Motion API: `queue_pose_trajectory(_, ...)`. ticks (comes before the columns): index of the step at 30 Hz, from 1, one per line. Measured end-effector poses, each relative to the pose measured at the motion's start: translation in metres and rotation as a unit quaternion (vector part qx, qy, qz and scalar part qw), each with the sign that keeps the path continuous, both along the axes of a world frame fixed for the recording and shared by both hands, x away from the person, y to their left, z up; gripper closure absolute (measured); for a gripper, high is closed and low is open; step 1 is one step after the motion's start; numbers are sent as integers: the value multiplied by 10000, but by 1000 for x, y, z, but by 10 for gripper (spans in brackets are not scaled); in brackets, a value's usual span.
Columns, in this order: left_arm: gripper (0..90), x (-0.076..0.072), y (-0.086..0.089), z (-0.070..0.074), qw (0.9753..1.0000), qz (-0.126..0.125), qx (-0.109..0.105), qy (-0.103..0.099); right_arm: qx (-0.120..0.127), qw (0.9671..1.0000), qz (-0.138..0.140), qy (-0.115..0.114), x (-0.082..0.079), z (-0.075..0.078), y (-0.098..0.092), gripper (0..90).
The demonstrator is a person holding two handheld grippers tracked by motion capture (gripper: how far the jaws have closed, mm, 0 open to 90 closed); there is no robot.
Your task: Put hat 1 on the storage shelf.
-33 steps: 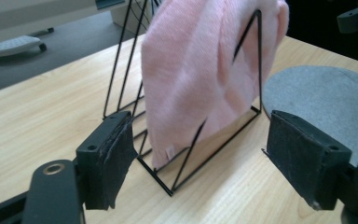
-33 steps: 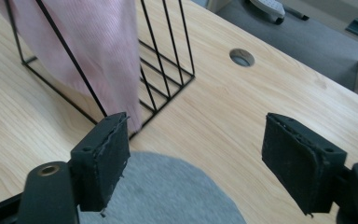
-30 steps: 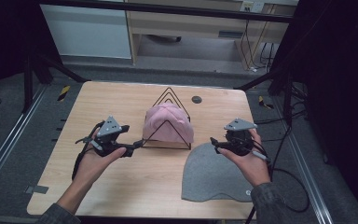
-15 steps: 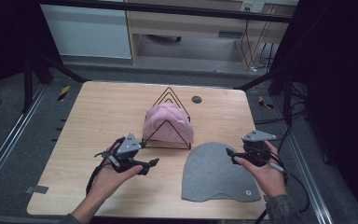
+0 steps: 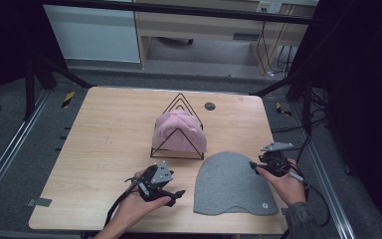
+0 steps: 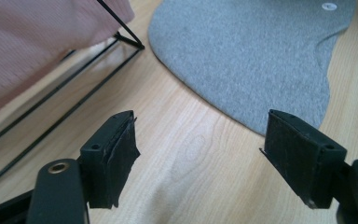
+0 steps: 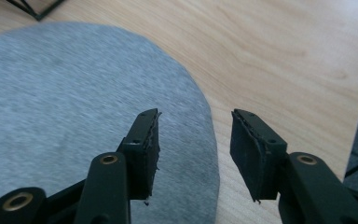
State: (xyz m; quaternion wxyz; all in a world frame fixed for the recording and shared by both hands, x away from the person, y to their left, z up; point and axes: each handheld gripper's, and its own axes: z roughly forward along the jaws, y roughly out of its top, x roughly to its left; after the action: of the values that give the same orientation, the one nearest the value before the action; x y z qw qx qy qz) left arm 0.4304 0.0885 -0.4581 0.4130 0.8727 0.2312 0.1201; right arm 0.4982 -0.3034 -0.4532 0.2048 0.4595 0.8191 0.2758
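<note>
Both grippers' fingers gape wide and empty over the grey hat (image 5: 232, 182) lying flat on the table (image 5: 104, 129) — left gripper (image 5: 178, 193) off its near edge, right gripper (image 5: 253, 165) at its far rim — where a shallow pinch could slip off the cloth.

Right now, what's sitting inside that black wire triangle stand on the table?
A pink hat lies in the wire stand, its cloth bulging between the triangular frames. Bare wooden table shows beneath the front frame. Anything under or behind the hat is covered by it.
</note>
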Motion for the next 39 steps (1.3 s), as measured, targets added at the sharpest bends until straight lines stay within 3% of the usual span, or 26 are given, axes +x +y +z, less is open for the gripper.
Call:
queue_pose_trajectory(11,185,-2,11,-1,9999,56,-80,96,73,9989,-147,431,25,-23,0,534)
queue_pose_trajectory(25,155,1,24,1,9995,150,-225,171,163,9971,-80,737,29,-29,-1,535)
queue_pose_trajectory(33,156,2,26,3,9995,177,-233,146,208,9965,-24,805,30,-29,0,602)
queue_pose_trajectory(39,157,2,26,4,9994,208,-233,125,218,9966,80,791,29,-28,1,778)
